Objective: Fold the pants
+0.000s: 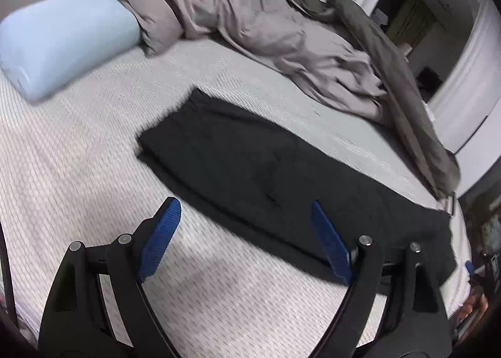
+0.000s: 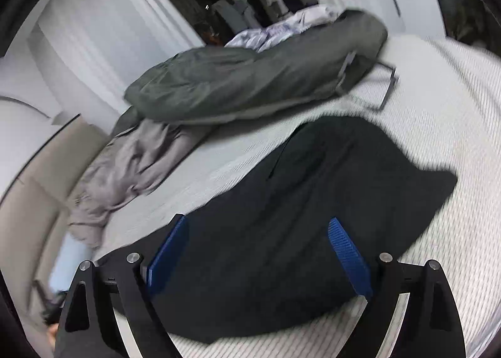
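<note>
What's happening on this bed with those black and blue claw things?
A person is folding a pair of black pants on the bed, using a hand-held claw in each hand. Right now neither claw grips anything: the left claw and the right claw both hang open above the pants, which lie flat on the mattress as one long dark strip. A rumpled grey duvet and a pale blue pillow sit further back.

Legible text, labels, brands, numbers, signs: none. Both wrist views are motion-blurred; no lettering or marking can be made out on any surface in either one.
</note>
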The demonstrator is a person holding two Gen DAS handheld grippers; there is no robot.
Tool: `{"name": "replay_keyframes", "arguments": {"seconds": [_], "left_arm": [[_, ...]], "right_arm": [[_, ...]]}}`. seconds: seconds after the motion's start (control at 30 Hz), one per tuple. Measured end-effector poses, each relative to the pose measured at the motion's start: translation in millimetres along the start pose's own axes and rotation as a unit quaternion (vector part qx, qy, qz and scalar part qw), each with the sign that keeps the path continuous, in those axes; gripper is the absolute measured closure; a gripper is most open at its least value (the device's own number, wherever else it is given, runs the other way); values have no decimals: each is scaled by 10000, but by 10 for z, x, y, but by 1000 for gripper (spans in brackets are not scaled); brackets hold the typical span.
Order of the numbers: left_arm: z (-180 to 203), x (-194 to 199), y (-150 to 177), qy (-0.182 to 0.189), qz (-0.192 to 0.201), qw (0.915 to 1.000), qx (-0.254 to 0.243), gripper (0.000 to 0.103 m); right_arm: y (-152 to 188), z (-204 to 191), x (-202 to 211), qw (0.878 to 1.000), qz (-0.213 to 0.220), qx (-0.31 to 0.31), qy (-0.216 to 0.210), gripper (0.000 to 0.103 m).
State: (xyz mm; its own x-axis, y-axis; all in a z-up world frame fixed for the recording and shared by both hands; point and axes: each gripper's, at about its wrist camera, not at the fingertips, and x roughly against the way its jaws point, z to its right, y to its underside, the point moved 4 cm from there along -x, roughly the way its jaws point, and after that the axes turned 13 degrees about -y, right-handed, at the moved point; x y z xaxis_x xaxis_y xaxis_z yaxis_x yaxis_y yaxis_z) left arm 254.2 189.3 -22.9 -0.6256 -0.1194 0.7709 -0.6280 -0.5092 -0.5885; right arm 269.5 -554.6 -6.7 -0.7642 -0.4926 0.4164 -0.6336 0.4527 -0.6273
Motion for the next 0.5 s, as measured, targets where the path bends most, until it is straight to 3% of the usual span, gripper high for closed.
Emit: {"name": "replay_keyframes", "arguments": {"seconds": [0.13, 0.27, 0.33, 0.5], "left_arm": [[182, 22, 451, 542, -417, 9974, 228, 34], [442, -183, 685, 991, -759, 9919, 218, 55], [544, -268, 727, 1136, -815, 9899, 239, 55], [712, -505, 800, 1059, -960, 9892, 337, 55]], "right_arm": [[238, -227, 183, 9998, -56, 157, -123, 11], [406, -217, 214, 9992, -25, 294, -256, 11], [481, -142, 180, 9988, -33, 338, -343, 11], [542, 55, -13, 9979, -3, 291, -583, 11]]}}
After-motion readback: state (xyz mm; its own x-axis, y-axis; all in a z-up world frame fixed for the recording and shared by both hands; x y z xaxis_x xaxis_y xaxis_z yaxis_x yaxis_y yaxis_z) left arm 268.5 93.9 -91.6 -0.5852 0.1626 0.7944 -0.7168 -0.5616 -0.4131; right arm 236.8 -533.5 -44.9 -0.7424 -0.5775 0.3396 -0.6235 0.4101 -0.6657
